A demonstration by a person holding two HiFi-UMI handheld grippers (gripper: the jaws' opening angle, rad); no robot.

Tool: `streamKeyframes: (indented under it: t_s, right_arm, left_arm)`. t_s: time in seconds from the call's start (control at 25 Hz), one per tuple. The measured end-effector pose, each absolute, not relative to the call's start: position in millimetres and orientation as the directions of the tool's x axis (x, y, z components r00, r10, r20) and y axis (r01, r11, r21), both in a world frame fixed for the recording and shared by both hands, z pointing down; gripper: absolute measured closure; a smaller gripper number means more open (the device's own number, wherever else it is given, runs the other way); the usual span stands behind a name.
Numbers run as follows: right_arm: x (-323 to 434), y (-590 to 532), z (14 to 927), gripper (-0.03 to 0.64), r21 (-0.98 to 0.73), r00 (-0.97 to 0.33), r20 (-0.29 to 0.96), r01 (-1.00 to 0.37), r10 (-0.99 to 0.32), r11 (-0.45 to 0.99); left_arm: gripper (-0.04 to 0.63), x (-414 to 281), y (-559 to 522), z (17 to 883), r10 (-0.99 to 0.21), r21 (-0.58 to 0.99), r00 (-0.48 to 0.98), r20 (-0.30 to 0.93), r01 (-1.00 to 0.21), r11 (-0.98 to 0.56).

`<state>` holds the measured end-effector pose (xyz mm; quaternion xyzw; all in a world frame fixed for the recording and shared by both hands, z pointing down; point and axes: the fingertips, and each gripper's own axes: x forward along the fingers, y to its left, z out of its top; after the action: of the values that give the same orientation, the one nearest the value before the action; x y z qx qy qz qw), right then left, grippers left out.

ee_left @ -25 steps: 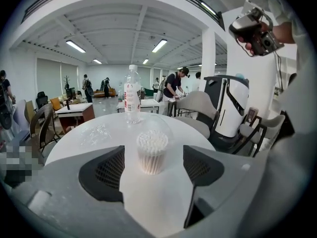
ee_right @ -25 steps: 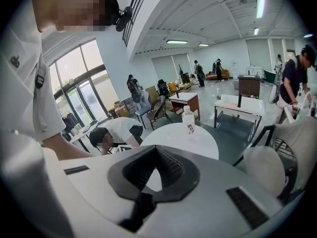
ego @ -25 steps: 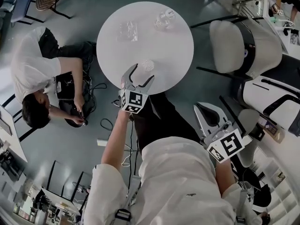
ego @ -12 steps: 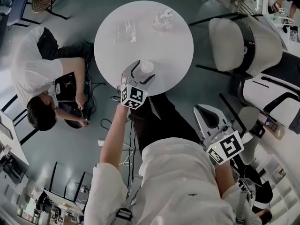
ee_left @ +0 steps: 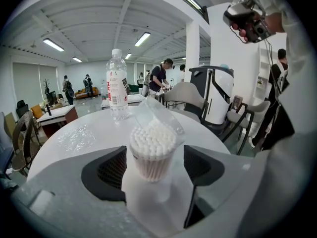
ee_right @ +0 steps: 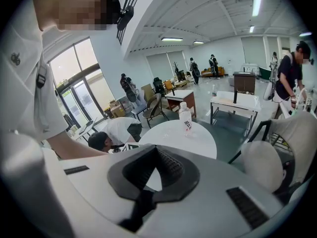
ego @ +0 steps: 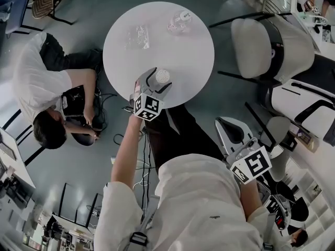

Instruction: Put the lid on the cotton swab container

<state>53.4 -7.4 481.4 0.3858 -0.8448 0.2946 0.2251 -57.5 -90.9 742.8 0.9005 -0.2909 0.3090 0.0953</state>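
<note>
Head view, table: round white table (ego: pixel 157 51) on grey floor (ego: pixel 89 9); cotton swab container (ego: pixel 163 75) parked at its 6 o'clock edge, water bottle (ego: pixel 179 21) at 1, crinkly plastic wrap (ego: pixel 138 35) at 11.
Head view, room: crouched person (ego: pixel 44 82) seen at 9 o'clock, pale chair (ego: pixel 256 48) at 3.
Left gripper view: left gripper (ee_left: pixel 153 157) jaws spread, container stood between them, not pinched; clear lid (ee_left: pixel 157 114) tipped up behind.
Right gripper view: right gripper (ee_right: pixel 144 197) jaws closed tight, nothing held.

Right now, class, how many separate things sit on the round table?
3: the cotton swab container at the near edge, between the open left tongs; a water bottle at the far edge; a crinkled clear plastic piece left of it. None appears hidden.
</note>
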Motion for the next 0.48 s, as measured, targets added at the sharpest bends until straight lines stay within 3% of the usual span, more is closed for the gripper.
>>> streamKeyframes:
  t_s: [0.36,0.48]
  right_arm:
    - [54.9,-6.4,481.8,0.612,-0.327,-0.602,0.606,-0.785,-0.52,0.526]
    - [56.4,-6.7,481.4,0.612,-0.327,-0.602,0.604,-0.785,-0.522,0.526]
  left_arm:
    - [0.323,-55.1,-93.8,740.6,-0.476,-0.022,0.64,0.603,-0.583,-0.812]
    - [0.327,-54.5,-94.4,740.8,-0.477,-0.023,0.639,0.603,-0.584,-0.811]
